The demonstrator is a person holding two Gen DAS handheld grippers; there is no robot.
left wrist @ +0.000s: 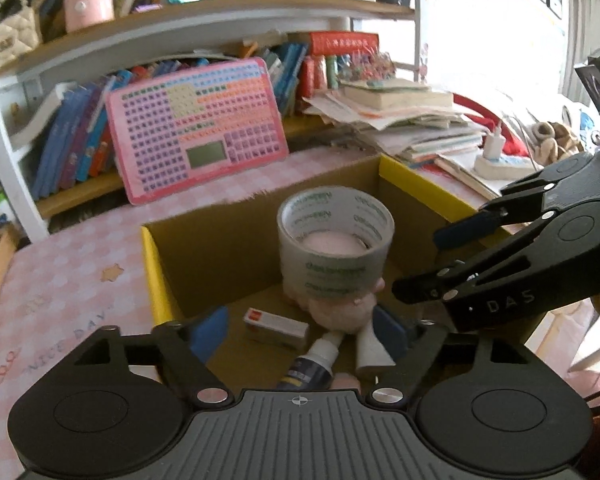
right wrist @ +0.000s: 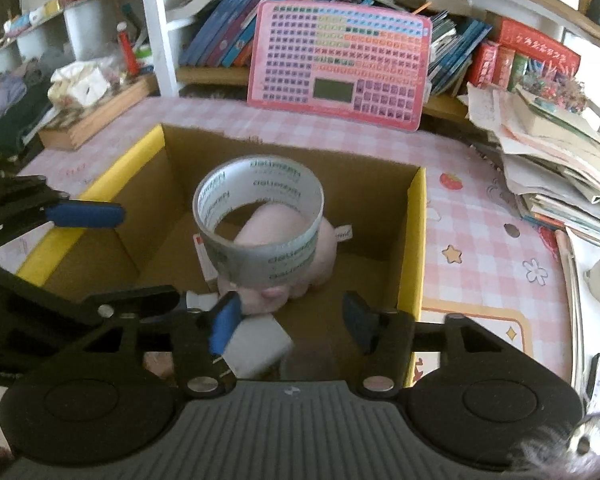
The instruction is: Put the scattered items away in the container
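Clear tape roll [left wrist: 335, 236], lettering perhaps "Oblingen", sits boxed; both tongs [left wrist: 300, 330] [right wrist: 296, 320] gape apart.

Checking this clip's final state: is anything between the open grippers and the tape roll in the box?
Nothing visible blocks it. The tape roll sits on the pink plush toy inside the cardboard box, open from above. The right gripper and left gripper both hover open just short of it.
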